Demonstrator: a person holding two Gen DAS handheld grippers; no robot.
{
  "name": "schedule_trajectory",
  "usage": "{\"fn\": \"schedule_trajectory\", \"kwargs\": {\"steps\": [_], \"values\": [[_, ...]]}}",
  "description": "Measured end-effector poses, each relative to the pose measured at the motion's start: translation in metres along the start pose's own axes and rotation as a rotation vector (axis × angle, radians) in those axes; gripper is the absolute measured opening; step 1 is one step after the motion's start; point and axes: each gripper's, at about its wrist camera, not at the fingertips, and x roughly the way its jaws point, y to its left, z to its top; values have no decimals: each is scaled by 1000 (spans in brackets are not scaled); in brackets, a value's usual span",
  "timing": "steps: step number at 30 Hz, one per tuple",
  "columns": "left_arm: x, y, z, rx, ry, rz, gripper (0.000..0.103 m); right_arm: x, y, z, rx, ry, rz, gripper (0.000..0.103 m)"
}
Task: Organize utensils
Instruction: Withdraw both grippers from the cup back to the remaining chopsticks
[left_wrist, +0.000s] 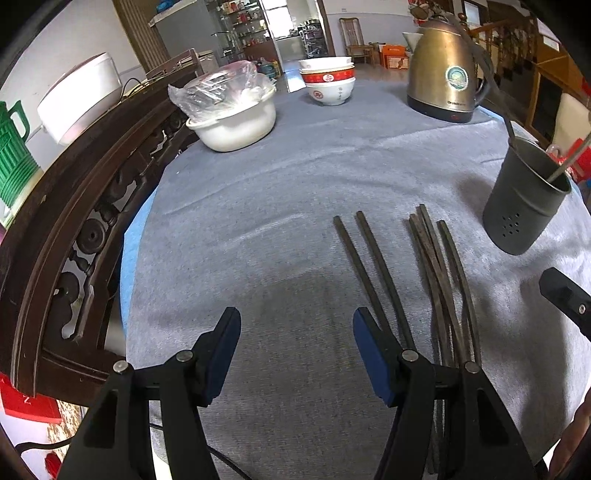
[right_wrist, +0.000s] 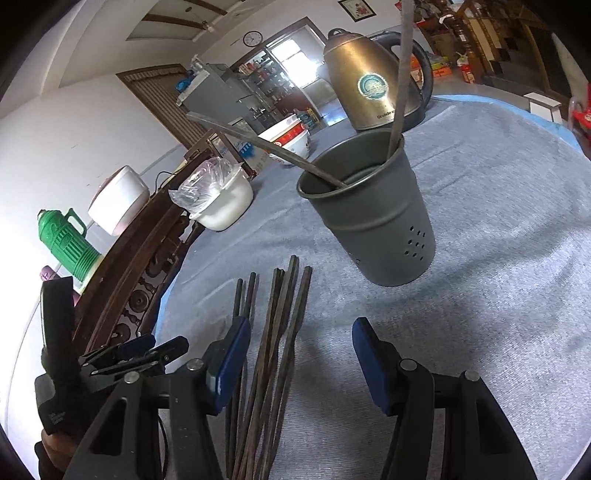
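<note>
**Inspector A:** The left gripper (left_wrist: 295, 350) is hovering with jaws standing well apart, gripping nothing. Bare grey tablecloth (left_wrist: 258, 221) is showing between its pads, and the loose chopsticks (left_wrist: 424, 280) are lying right of centre in its view, the nearest pair passing under the right finger.

**Inspector B:** The right gripper (right_wrist: 299, 362) is likewise gaping and holding nothing. Several chopsticks (right_wrist: 273, 332) are lying between its fingers at lower centre. The dark utensil holder (right_wrist: 369, 221), centre frame, is already holding two sticks that are leaning outward.

**Inspector A:** Risks: closing on the fanned bundle is likely catching several sticks unevenly, letting some slip out in transit.

**Inspector B:** And knocking the holder or the leaning sticks during insertion is risking a tip-over.
</note>
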Motion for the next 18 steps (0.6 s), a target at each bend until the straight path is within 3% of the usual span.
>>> {"fn": "schedule_trajectory", "kwargs": {"steps": [18], "values": [[4, -10, 0, 26, 0, -13, 65, 3, 1, 2, 8, 8, -21, 61]]}}
